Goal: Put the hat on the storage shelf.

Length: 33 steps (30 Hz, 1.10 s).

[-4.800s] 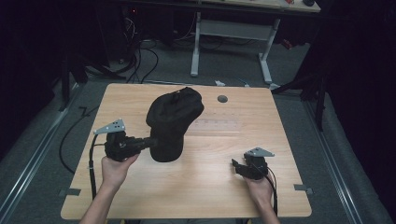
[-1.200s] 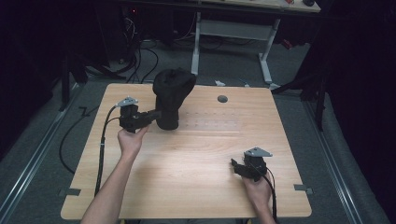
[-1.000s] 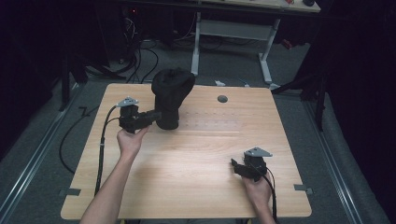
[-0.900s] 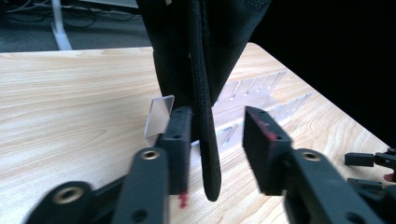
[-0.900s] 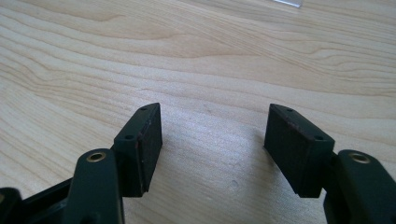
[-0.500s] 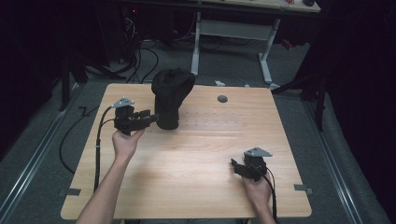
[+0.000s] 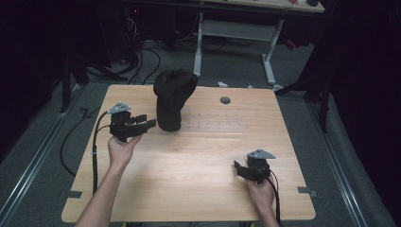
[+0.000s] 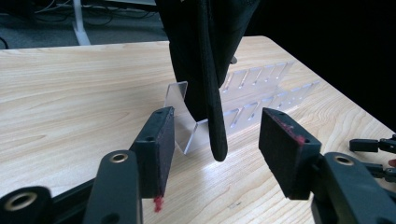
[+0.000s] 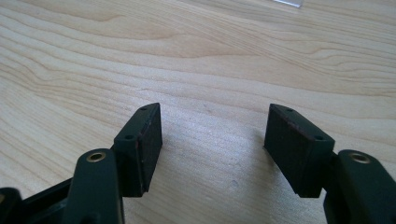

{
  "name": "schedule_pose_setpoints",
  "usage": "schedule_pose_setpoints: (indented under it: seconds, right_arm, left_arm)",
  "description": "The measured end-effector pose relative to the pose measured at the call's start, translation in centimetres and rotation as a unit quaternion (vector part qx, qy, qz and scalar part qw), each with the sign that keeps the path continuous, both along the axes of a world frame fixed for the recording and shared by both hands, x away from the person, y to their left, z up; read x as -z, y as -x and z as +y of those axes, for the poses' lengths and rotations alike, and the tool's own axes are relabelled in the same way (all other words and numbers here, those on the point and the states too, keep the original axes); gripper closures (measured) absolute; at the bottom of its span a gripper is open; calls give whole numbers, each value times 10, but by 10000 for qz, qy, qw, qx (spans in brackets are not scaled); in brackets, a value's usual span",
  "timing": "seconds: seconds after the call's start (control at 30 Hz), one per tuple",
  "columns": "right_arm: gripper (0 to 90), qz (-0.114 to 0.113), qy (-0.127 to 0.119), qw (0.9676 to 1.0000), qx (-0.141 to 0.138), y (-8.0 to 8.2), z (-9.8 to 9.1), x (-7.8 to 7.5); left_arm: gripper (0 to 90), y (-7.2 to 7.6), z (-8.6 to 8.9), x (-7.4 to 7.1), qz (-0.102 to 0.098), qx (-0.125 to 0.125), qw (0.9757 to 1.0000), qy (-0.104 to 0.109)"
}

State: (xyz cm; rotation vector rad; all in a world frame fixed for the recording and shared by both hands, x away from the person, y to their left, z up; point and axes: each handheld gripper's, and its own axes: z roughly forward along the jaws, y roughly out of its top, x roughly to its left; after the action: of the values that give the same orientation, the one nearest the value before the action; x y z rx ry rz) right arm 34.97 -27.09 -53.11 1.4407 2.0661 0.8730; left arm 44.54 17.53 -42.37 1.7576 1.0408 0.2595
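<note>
With the black cap (image 7: 174, 97) perched on its clear stand (image 8: 184, 119) at the table's (image 7: 198, 161) far edge, draw your left tool (image 7: 147, 124), jaws just opened and empty, straight back; your right tool (image 7: 239, 169) rests open.

A black cap (image 7: 173, 97) sits propped upright on a clear plastic stand (image 8: 186, 122) toward the far edge of the tabletop (image 7: 198, 189), somewhat left of the middle. Its rounded crown, with a small button on top, forms the upper part, and the fabric narrows below toward the wood. Seen from close by, a dark strip of the cap hangs down in front of the stand, its tip just above the surface. The stand's bent transparent base rests on the wood.
</note>
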Motion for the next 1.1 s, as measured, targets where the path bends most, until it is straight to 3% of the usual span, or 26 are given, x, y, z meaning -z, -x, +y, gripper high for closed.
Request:
schedule_pose_setpoints:
  seconds: [0.27, 0.4, 0.6, 1.1]
  right_arm:
    - [369, 0, -1, 10000, 0, 0, 0, 0]
    - [369, 0, 1, 10000, 2, 0, 0, 0]
    - [369, -2, 1, 10000, 3, 0, 0, 0]
    - [369, -6, 2, 10000, 0, 0, 0, 0]
  left_arm:
    - [399, 9, 4, 2, 24, -7, 10000, 19]
    - [395, 16, 5, 4, 20, -20, 10000, -84]
    - [412, 27, 5, 7, -59, 52, 9999, -114]
    - [430, 47, 5, 25, 1, 163, 9996, -208]
